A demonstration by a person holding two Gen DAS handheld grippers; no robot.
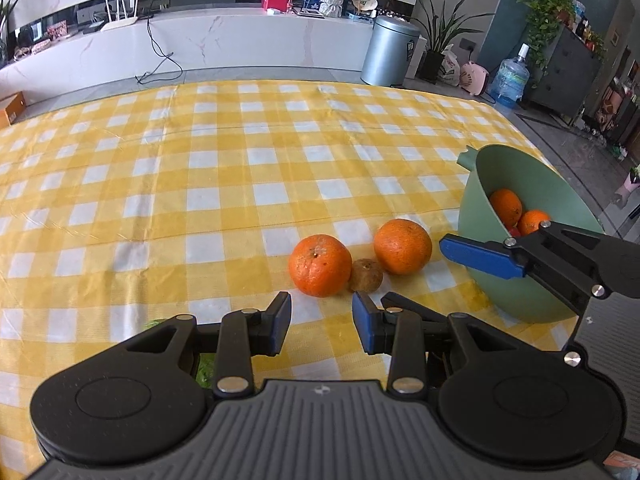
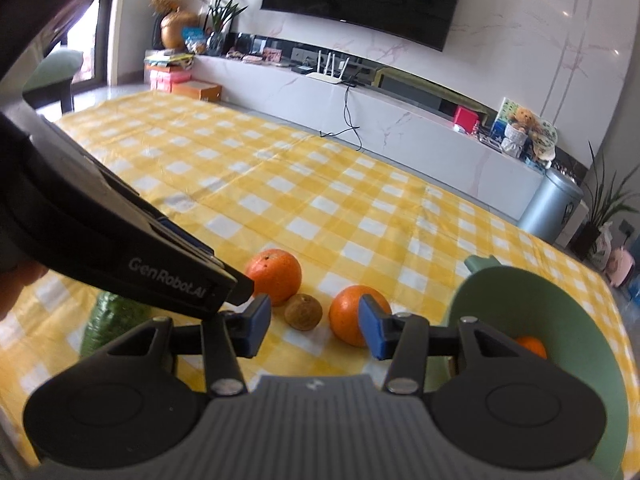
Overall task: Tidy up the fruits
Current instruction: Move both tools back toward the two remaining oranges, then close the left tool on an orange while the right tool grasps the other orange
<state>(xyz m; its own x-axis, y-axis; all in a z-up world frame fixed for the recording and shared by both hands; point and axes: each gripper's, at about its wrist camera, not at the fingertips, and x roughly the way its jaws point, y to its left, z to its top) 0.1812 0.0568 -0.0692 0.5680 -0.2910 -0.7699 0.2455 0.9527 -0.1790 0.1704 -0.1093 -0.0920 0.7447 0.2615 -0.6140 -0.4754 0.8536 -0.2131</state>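
Two oranges lie on the yellow checked tablecloth: a left orange (image 1: 319,265) (image 2: 274,276) and a right orange (image 1: 402,246) (image 2: 352,316), with a small brown fruit (image 1: 366,275) (image 2: 303,312) between them. A green bowl (image 1: 520,276) (image 2: 532,312) at the right holds more oranges (image 1: 507,206) and something red. My left gripper (image 1: 322,326) is open and empty, just short of the fruits. My right gripper (image 2: 314,330) is open and empty, above the table beside the bowl; its blue finger (image 1: 478,258) shows in the left wrist view.
A green bumpy item (image 2: 110,320) lies on the cloth at the left, partly under the left gripper. The tablecloth (image 1: 200,184) stretches far back. Beyond it are a white TV bench, a metal bin (image 1: 390,50) and plants.
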